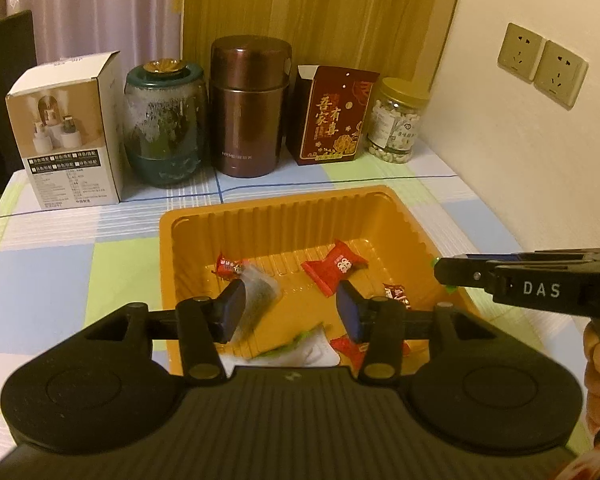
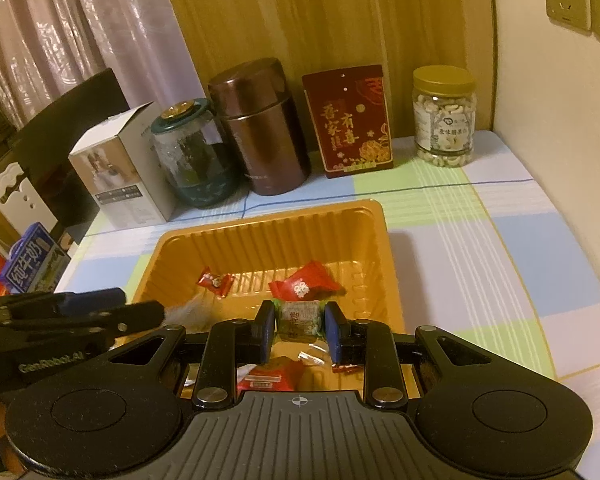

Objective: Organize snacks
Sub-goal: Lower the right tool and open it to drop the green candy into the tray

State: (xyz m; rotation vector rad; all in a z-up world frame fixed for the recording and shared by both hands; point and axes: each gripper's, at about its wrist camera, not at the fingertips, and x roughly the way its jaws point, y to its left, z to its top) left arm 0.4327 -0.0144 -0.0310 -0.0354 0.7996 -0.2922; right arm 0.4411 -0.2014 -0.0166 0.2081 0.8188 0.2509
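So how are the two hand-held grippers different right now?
The left hand-held gripper has its jaws apart, with a pale sachet only beside one finger. The right hand-held gripper is shut on a green-wrapped candy. Both hang over the orange tray.

Probably a home dining corner, checked tablecloth (image 1: 44, 276), curtains (image 1: 80, 8), wall sockets (image 1: 542, 64), food jars (image 1: 396, 120)

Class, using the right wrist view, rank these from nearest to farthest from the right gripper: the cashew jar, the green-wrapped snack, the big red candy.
1. Green-wrapped snack: between the right gripper's fingers.
2. Big red candy: just beyond, mid-tray.
3. Cashew jar: far right, by the wall.
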